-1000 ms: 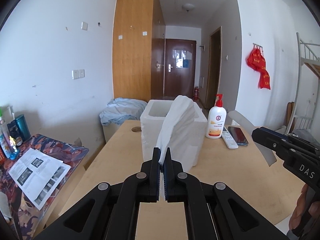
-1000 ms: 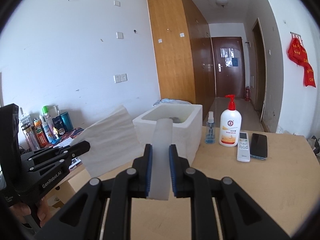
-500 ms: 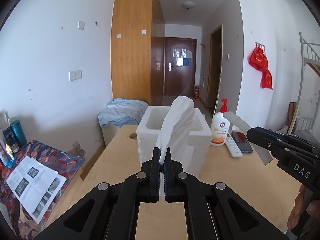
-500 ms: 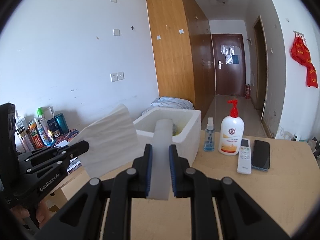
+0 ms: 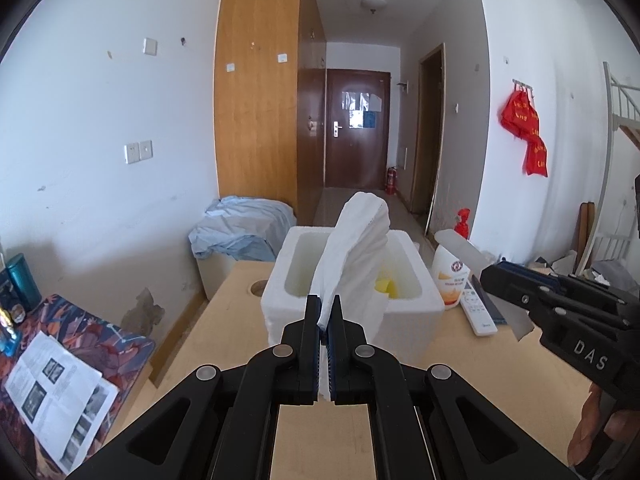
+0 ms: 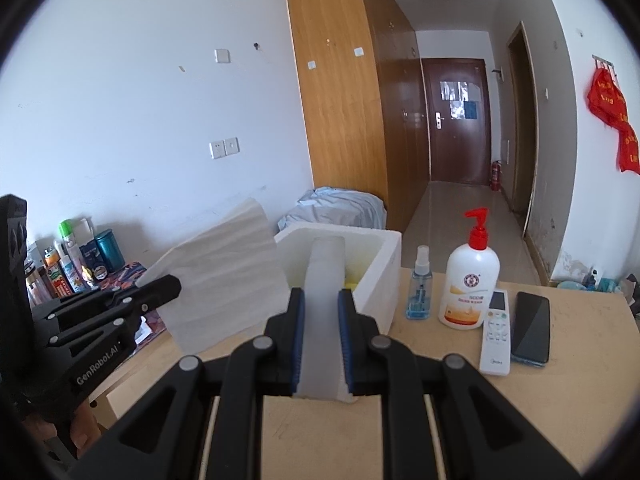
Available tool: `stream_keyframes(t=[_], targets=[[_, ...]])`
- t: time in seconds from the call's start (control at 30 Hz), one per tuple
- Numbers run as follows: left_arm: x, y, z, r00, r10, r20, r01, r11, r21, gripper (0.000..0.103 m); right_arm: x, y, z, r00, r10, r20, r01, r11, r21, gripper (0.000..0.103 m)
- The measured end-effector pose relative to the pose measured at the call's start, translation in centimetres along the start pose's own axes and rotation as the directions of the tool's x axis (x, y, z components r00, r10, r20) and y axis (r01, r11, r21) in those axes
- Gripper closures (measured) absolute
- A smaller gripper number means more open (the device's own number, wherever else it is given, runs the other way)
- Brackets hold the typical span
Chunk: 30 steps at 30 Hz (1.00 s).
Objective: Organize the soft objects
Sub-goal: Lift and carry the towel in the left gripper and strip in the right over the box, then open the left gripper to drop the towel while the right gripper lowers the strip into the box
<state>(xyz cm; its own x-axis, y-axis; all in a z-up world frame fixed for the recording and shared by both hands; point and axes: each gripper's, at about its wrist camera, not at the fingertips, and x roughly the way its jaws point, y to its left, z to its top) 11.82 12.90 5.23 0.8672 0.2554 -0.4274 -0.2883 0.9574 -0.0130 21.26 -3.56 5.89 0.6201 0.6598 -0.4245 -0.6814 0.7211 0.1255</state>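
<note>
Jaws of both grippers, angled slightly downward, pinch white foam sheets (image 5: 352, 248) above table (image 5: 224, 332).

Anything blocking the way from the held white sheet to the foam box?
Nothing visible. The white sheet, pinched by the left gripper, hangs just before the foam box; its top is open. Something yellow lies inside; bottles stand off to the box's right.

bottle (image 6: 470, 284) right of box (image 6: 382, 276), on table (image 6: 580, 380)
</note>
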Motion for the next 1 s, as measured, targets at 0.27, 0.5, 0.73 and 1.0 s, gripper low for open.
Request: stream_keyframes(t=[0.27,0.5,0.73,1.0], targets=[[2.7,-0.3,2.0,1.000,-0.019,-0.001,0.019,1.000,0.006,0.100,1.7,-0.1,1.8,1.000,-0.015,-0.009,0.015,1.000,-0.015,0.083],[4.9,-0.5,3.5,1.000,-0.026,-0.006,0.026,1.000,0.015,0.100,2.9,-0.1,2.8,1.000,-0.024,-0.019,0.023,0.999,-0.035,0.083],[7.4,-1.3,4.5,0.999,-0.033,-0.023,0.033,0.999,0.028,0.100,3.8,-1.1,2.9,0.999,-0.036,-0.026,0.036,0.999,-0.020,0.083],[9.9,-1.6,4.3,0.998,-0.042,-0.040,0.043,0.999,0.026,0.100,4.5,-1.8,2.6,0.998,-0.044,-0.043,0.044,0.999,-0.005,0.083]])
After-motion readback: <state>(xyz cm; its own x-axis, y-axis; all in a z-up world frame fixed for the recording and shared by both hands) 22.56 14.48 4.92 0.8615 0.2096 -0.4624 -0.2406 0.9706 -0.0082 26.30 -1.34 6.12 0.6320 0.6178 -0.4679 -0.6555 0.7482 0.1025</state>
